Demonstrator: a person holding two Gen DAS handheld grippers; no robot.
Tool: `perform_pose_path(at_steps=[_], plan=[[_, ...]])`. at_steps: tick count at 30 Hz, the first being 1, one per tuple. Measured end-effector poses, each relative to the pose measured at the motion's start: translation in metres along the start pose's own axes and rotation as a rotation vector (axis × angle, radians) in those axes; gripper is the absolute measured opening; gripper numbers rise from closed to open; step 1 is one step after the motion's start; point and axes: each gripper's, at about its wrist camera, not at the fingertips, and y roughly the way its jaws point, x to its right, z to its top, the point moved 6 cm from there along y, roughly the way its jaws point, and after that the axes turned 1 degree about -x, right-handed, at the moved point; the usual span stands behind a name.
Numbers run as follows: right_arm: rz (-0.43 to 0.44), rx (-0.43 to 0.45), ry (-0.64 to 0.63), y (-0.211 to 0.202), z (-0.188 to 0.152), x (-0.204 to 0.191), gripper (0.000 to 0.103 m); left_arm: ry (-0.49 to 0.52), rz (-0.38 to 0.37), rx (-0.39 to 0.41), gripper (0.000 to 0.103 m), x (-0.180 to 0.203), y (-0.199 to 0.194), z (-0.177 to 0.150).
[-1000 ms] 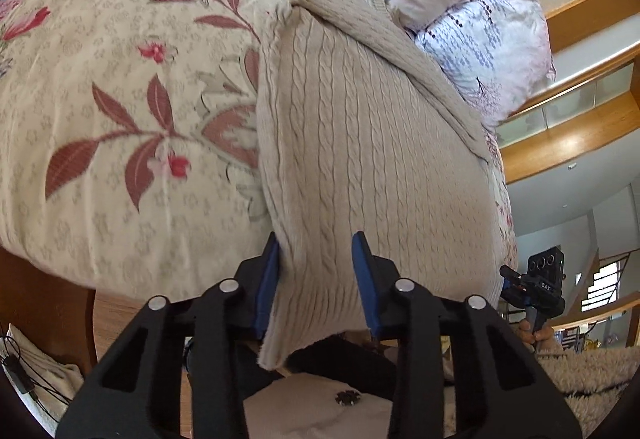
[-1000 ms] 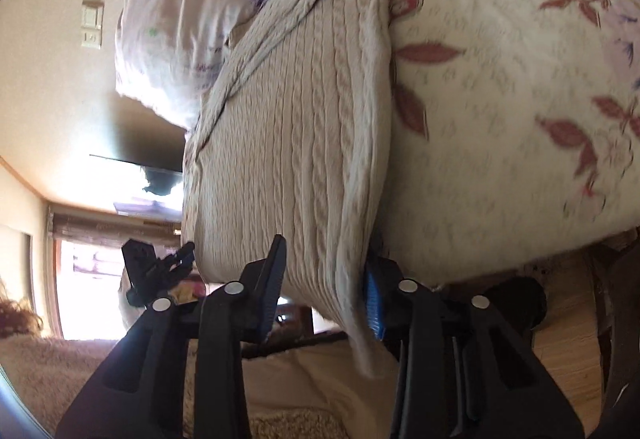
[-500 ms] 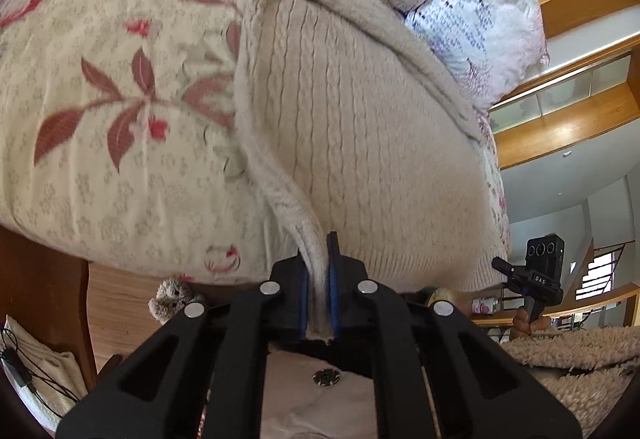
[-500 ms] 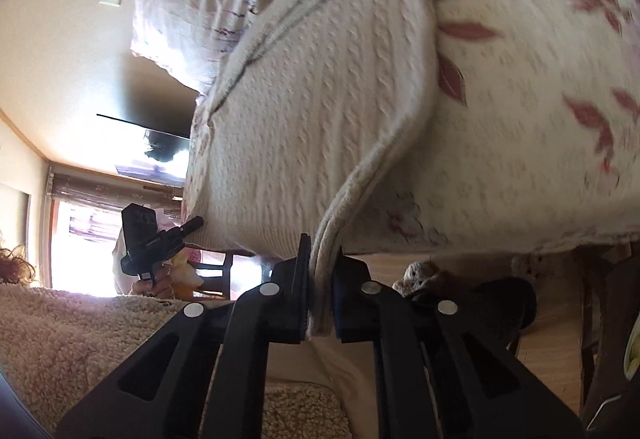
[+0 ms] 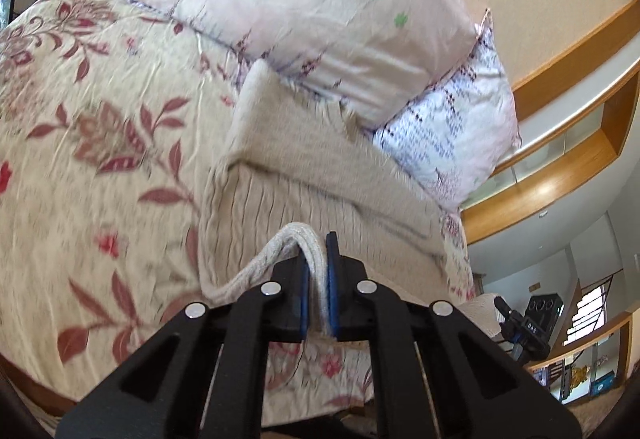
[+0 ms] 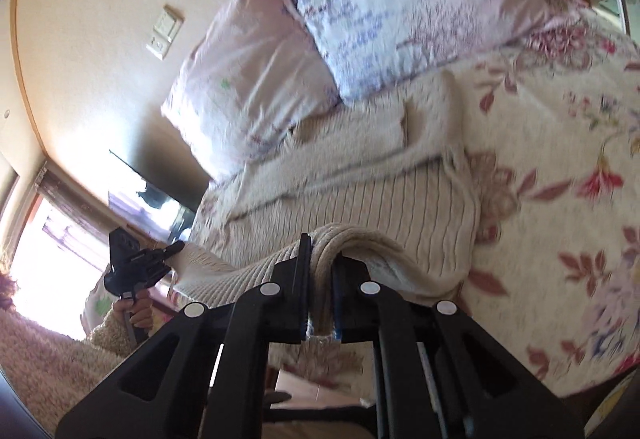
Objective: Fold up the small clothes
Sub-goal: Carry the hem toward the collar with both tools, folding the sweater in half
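Both tongs, left [image 5: 317,271] and right [image 6: 321,279], are clamped on the lifted hem of a cream cable-knit sweater [image 5: 320,195] lying on the floral bedspread [image 5: 100,159], just below two pillows [image 5: 320,11].

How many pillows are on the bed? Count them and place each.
2. A pale pink pillow leans against the wall at the head of the bed; a white pillow with purple print lies beside it, touching the knit sweater. More may be hidden.
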Motion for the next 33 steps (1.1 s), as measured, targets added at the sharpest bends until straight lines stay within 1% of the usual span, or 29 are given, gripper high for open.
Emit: perform_pose_path(at_steps=[2,4,6,10,14,19,22,28,29,33], plan=[[-0.011,0.050,0.007,-0.001,0.014,0.003,0.009,-0.015,-0.003,0.027,0.007,0.003,0.006,0.018],[-0.004,0.082,0.024,0.003,0.027,0.008,0.009,-0.038,-0.019,0.048,0.007,0.006,0.011,0.036],[-0.010,0.102,0.025,0.011,0.043,0.010,0.009,-0.056,-0.026,0.062,0.007,0.009,0.020,0.056],[-0.019,0.139,0.001,0.025,0.069,0.010,0.009,-0.049,-0.001,0.075,0.007,0.019,0.041,0.084],[-0.032,0.167,-0.013,0.036,0.092,0.014,0.009,-0.060,0.001,0.090,0.007,0.024,0.054,0.107],[-0.042,0.199,0.010,0.050,0.117,0.027,0.009,-0.037,0.020,0.109,0.007,0.037,0.069,0.135],[-0.059,0.210,0.045,0.064,0.130,0.040,0.009,-0.037,0.041,0.102,0.007,0.038,0.085,0.146],[-0.093,0.203,0.145,0.094,0.137,0.068,0.009,-0.095,0.086,0.074,0.007,0.024,0.121,0.158],[-0.100,0.201,0.152,0.098,0.137,0.070,0.009,-0.110,0.096,0.068,0.007,0.019,0.126,0.158],[-0.118,0.199,0.168,0.110,0.144,0.075,0.009,-0.186,0.097,0.067,0.007,0.004,0.139,0.159]])
